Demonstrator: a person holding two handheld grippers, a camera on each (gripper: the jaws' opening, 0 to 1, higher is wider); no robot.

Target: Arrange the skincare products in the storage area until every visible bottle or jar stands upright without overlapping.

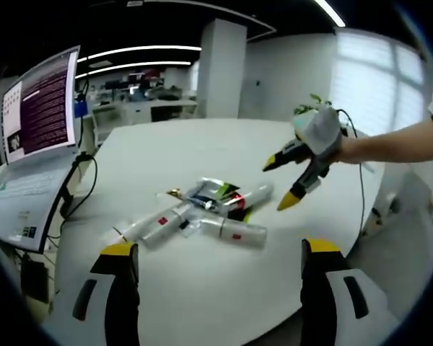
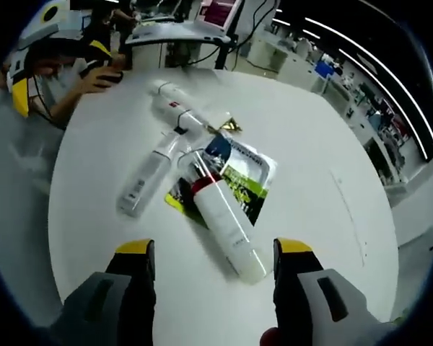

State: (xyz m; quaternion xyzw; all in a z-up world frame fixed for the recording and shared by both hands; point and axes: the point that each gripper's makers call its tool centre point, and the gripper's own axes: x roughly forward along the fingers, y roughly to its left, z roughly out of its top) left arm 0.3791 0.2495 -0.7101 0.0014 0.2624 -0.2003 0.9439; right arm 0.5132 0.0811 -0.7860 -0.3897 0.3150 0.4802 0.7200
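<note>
sachet [image 2: 239, 184]: part-hidden under tube [image 2: 227, 227] | monitor [image 1: 40, 104]: cut by edge

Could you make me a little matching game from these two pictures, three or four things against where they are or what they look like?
Things:
1. monitor
2. white tube
3. green and black packet
4. right gripper

Descriptions:
A. lying flat under the bottles
B. jaws apart in the air above the table
C. standing at the table's edge, screen lit
D. lying on its side, nearest the right gripper's own jaws

Pairs: 1-C, 2-D, 3-A, 4-B
</note>
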